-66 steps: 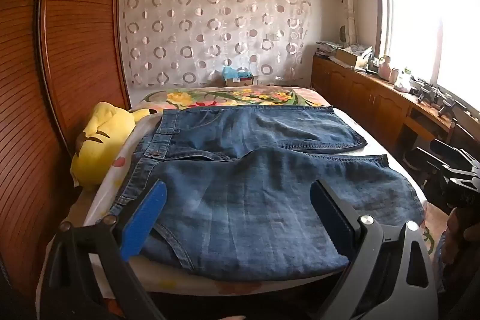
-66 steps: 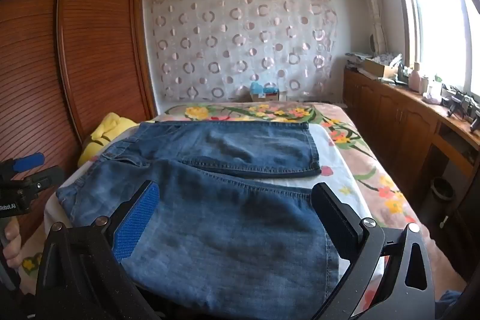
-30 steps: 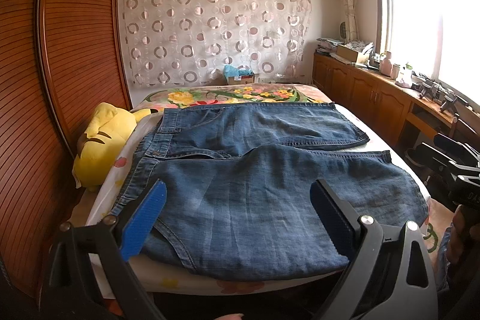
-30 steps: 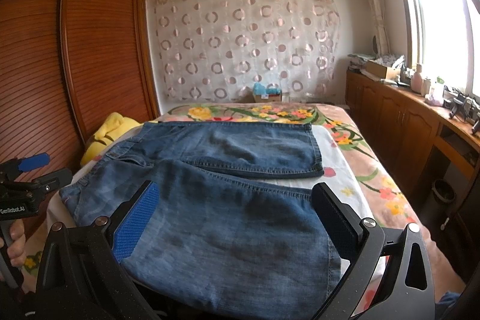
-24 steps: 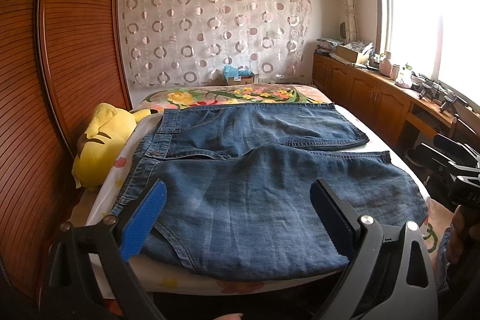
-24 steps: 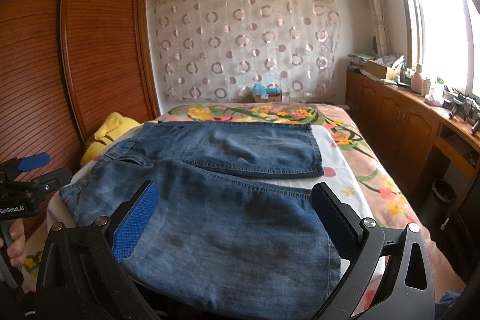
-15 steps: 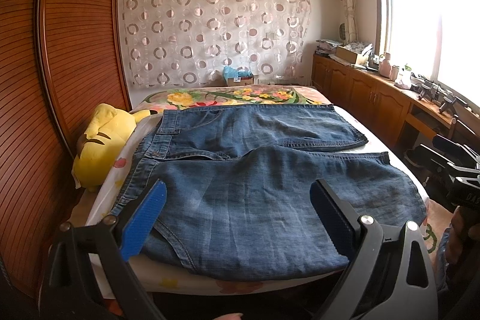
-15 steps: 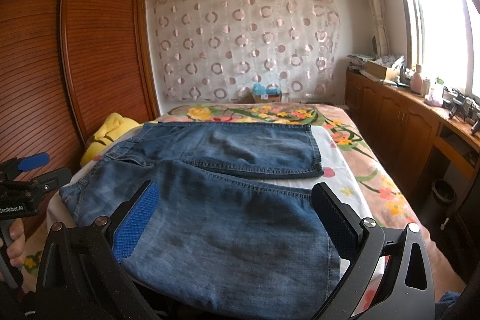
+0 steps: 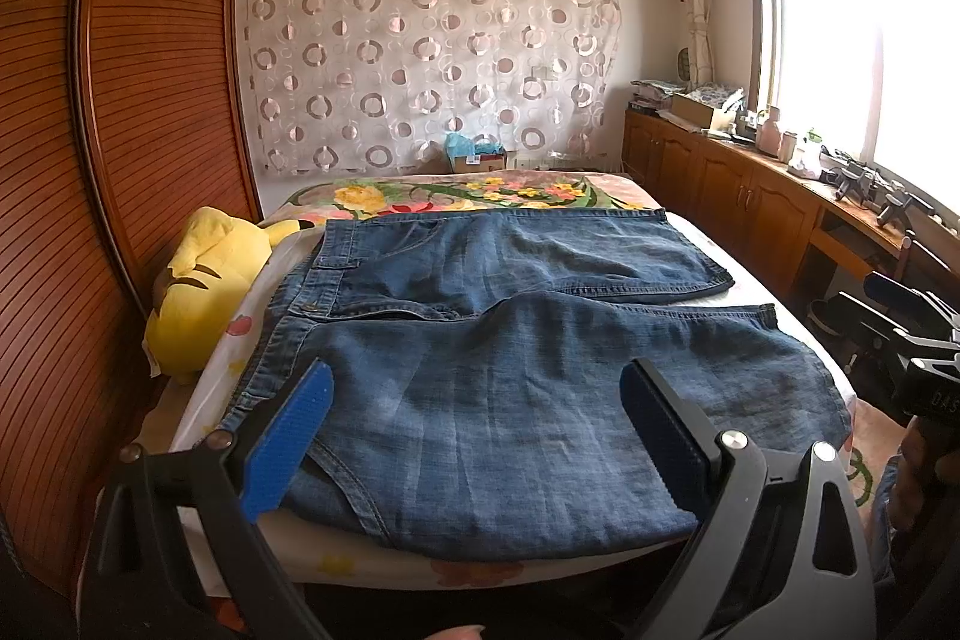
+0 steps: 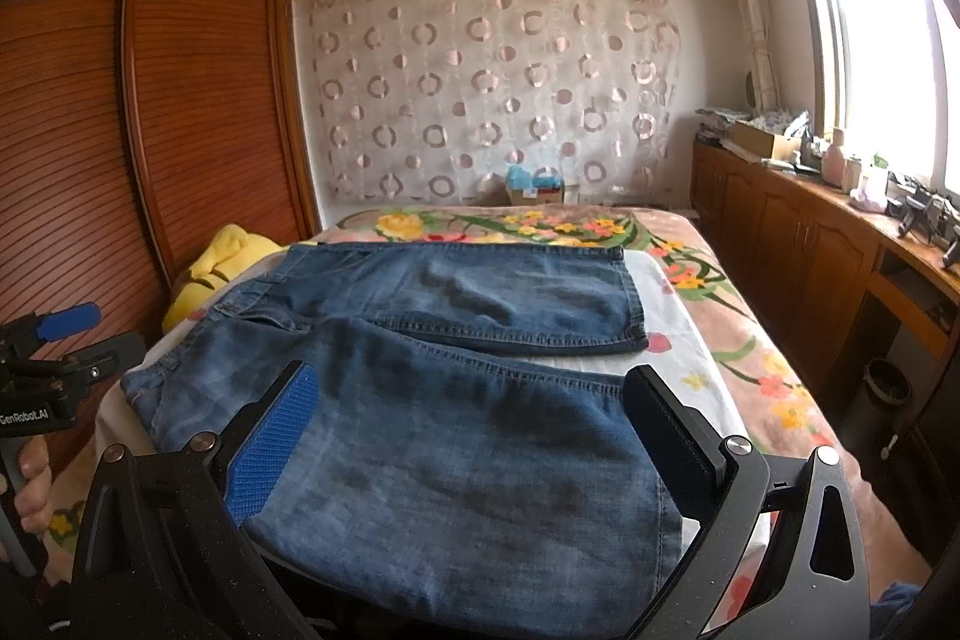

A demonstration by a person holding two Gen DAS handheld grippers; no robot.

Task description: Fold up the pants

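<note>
Blue denim pants [image 9: 498, 340] [image 10: 456, 400] lie spread flat across the bed, waistband at the left, both short legs pointing right, side by side. My left gripper [image 9: 477, 400] hovers open above the near leg by the bed's front edge, holding nothing. My right gripper [image 10: 465, 403] is open too, over the near leg's hem end, with nothing between its fingers. Each gripper shows at the edge of the other's view: the right gripper's body [image 9: 918, 358] at far right, the left gripper's body [image 10: 54, 364] at far left with a hand [image 10: 30, 484] on its handle.
A yellow plush toy [image 9: 192, 292] [image 10: 210, 268] lies at the bed's left side against the wooden slatted wardrobe [image 9: 90, 160]. A floral bedcover [image 10: 708, 304] shows beyond and right of the pants. Wooden cabinets [image 9: 750, 214] with clutter run under the window on the right.
Nothing has really moved: both grippers stay open and hover in place, with only a slight sway of the views. The pants lie as before.
</note>
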